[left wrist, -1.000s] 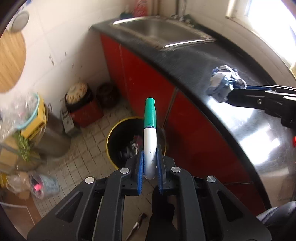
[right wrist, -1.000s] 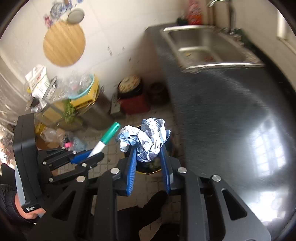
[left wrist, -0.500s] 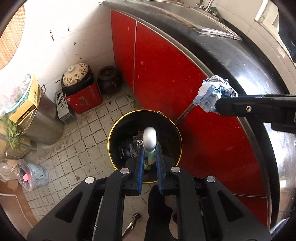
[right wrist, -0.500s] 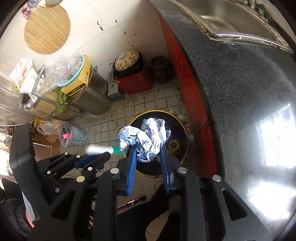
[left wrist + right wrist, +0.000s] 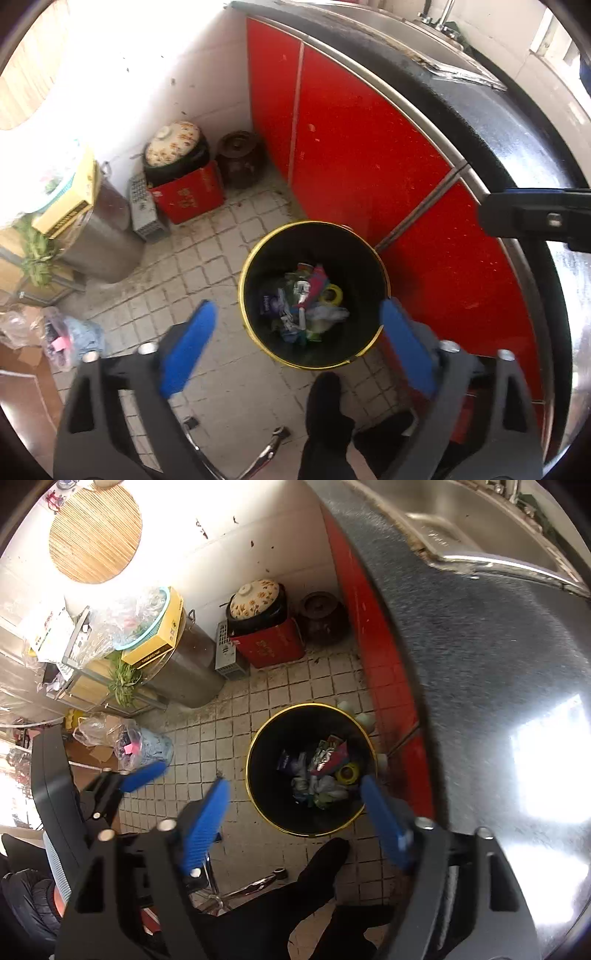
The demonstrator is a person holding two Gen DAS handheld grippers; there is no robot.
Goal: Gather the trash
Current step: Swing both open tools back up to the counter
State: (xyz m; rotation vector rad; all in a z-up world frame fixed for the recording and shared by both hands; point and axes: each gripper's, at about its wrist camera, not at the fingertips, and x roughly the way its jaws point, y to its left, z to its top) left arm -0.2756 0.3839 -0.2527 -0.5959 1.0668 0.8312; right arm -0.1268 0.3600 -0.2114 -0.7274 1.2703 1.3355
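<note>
A black trash bin with a yellow rim [image 5: 258, 258] stands on the tiled floor next to the red cabinet; it also shows in the right wrist view [image 5: 258, 738]. Mixed trash [image 5: 306, 302] lies in its bottom, also seen from the right wrist [image 5: 321, 775]. My left gripper [image 5: 295, 332] is open and empty above the bin. My right gripper [image 5: 293, 805] is open and empty above the bin too. The right gripper's finger [image 5: 532, 221] shows at the right edge of the left wrist view.
Red cabinet doors [image 5: 351, 147] under a black counter [image 5: 480, 646] with a steel sink [image 5: 480, 528]. A red box with a patterned pot [image 5: 181, 177], a brown jar [image 5: 238, 158], a steel drum [image 5: 184, 675] and bags [image 5: 136, 746] crowd the floor. My black shoe [image 5: 325, 398] is near the bin.
Both grippers opened over the bin. The green-capped marker left the left gripper and the crumpled paper left the right gripper; both dropped into the bin.
</note>
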